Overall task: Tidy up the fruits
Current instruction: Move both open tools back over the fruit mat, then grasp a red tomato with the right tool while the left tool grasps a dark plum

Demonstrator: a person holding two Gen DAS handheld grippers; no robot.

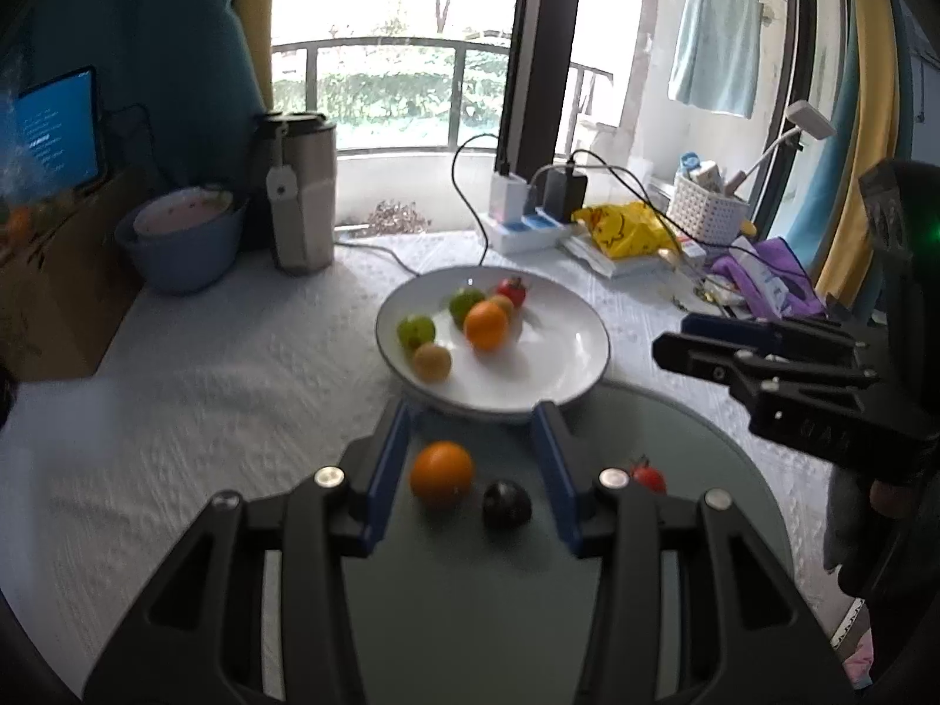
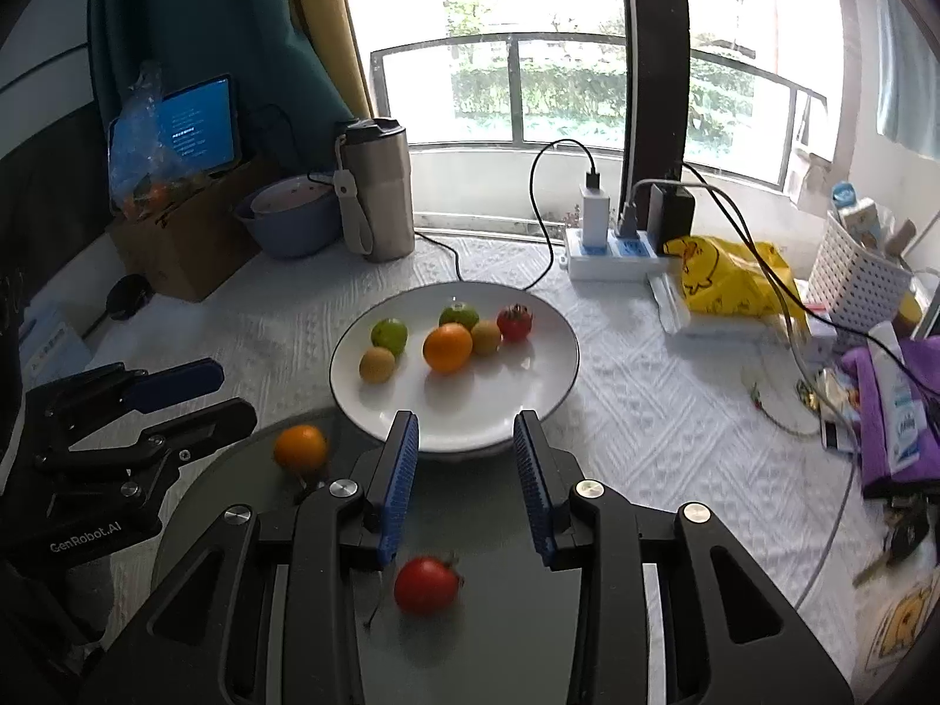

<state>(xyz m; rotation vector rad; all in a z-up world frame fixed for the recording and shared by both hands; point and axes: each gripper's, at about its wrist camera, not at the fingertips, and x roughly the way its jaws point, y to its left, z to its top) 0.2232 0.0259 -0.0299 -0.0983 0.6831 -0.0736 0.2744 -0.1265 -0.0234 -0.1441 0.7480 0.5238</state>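
A white plate (image 1: 558, 370) (image 2: 529, 388) holds an orange (image 1: 486, 324) (image 2: 447, 346), two green fruits, two yellowish fruits and a red tomato (image 1: 512, 290) (image 2: 514, 321). Nearer, a grey round tray (image 1: 675, 446) (image 2: 499, 599) carries a second orange (image 1: 441, 471) (image 2: 300, 447), a dark plum (image 1: 507, 504) and a red tomato (image 1: 648, 475) (image 2: 427, 583). My left gripper (image 1: 476, 417) is open and empty above the tray, the orange and plum between its fingers. My right gripper (image 2: 467, 429) is open and empty over the tray's far rim, the tomato below it.
A steel tumbler (image 1: 302, 194) (image 2: 379, 188), a blue bowl (image 1: 176, 241) (image 2: 288, 217), a cardboard box with a tablet (image 2: 188, 229), a power strip with cables (image 2: 611, 247), a yellow bag (image 2: 728, 282), a white basket (image 2: 852, 270) and purple cloth (image 2: 893, 411) ring the white tablecloth.
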